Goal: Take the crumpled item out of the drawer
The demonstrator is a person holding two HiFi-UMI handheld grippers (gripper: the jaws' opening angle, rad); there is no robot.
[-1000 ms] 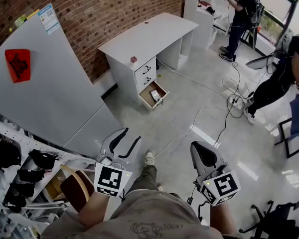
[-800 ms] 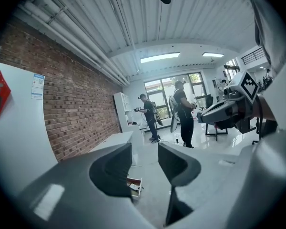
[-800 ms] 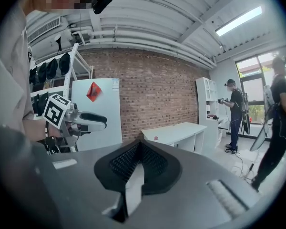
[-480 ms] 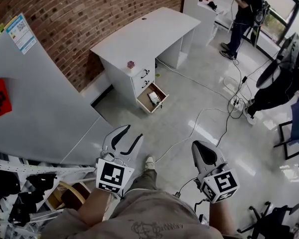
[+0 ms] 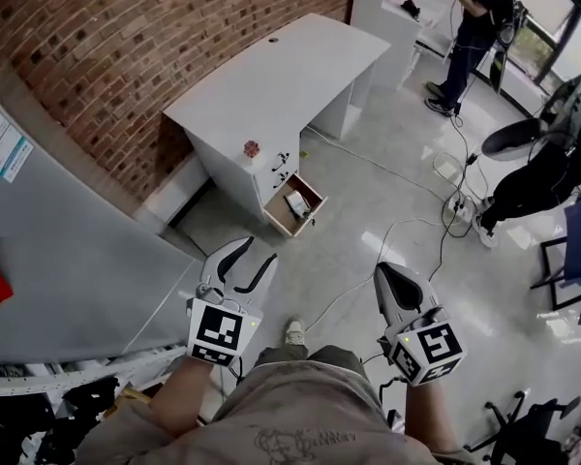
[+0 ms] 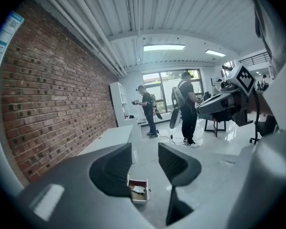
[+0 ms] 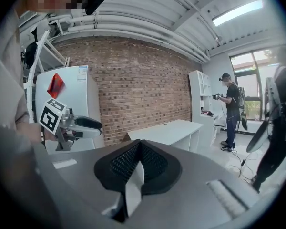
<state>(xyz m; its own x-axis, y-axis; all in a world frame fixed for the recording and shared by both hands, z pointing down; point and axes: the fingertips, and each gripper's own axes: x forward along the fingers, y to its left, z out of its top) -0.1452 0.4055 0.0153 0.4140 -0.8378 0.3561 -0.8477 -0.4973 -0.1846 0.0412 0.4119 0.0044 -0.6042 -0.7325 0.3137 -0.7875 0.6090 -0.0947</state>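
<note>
Beneath white desk (image 5: 271, 76), open drawer (image 5: 277, 217) holds crumpled item (image 5: 297, 203).

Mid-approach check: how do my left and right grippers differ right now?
Jaws: the left gripper stands open, while the right gripper is shut, jaws pressed together.
Aim: the left gripper's view frames the open drawer between its jaws; the right gripper's view shows the brick wall and the desk, with no drawer in sight.
Shared: both hold nothing and are over the floor, well short of the drawer.
</note>
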